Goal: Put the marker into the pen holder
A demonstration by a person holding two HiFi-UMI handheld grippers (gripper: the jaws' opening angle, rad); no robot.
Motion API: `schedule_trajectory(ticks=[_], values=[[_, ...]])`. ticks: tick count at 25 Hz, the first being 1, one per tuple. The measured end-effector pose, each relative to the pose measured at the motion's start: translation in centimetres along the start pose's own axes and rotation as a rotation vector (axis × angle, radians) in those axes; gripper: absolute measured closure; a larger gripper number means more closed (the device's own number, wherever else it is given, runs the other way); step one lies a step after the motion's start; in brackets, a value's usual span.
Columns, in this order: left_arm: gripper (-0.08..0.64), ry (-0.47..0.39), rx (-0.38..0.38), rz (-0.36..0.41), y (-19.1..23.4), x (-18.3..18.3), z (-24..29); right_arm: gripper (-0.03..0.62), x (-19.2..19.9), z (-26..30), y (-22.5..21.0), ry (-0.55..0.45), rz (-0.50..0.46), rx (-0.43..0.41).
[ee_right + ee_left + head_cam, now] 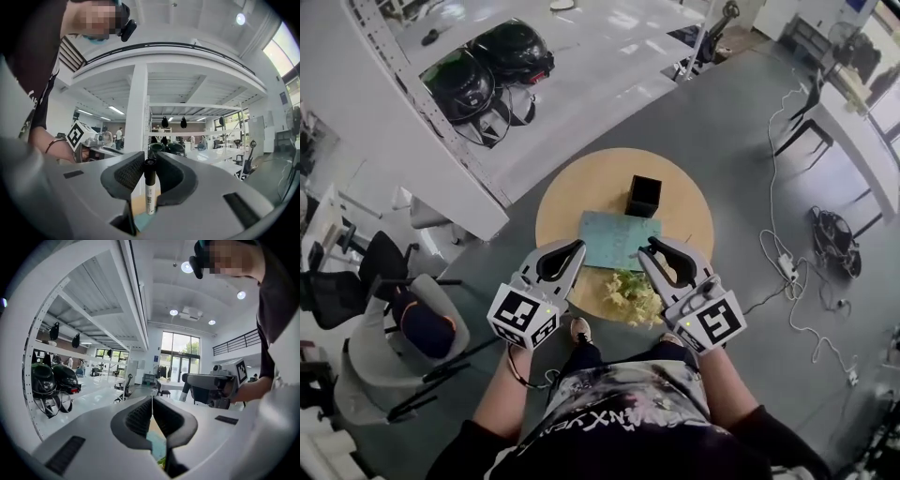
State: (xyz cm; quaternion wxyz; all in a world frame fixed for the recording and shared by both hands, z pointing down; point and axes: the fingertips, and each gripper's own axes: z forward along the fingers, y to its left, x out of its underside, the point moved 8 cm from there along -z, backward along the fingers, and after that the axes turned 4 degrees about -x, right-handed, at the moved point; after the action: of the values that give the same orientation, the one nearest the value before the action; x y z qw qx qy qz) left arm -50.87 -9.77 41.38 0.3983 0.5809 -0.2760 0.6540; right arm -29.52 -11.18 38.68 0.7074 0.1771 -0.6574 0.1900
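Standing upright at lower centre, the marker [149,187] is clamped by the right gripper [150,164]; the left gripper [152,404] is closed, empty.

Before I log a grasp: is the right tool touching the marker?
Touching. The right gripper view shows the right tool with both pads pressed against the black cap of the marker.

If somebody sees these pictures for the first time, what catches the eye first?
Most striking is the marker, upright, clamped between the jaws of the right gripper. A round wooden table carries a black pen holder near its far edge. Two black helmets sit on the white shelf at upper left.
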Motion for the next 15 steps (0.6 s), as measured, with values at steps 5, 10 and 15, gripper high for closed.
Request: schedule_trajectory(ticks=[5,10,15], values=[[0.534,0.001,0.114,0.02,2.0,-0.8,0.7,0.511,-0.4,0.9,1.0,0.013,-0.007,0.115],[0.534,0.015,0.207,0.019,3.6,-0.8,1.9,0.511,-0.8,1.5,1.8,0.031,-0.013,0.211],[0.534,0.017,0.264,0.016,4.0,-0.7,3.3,0.511,-0.9,1.4,1.9,0.048,-0.018,0.269]])
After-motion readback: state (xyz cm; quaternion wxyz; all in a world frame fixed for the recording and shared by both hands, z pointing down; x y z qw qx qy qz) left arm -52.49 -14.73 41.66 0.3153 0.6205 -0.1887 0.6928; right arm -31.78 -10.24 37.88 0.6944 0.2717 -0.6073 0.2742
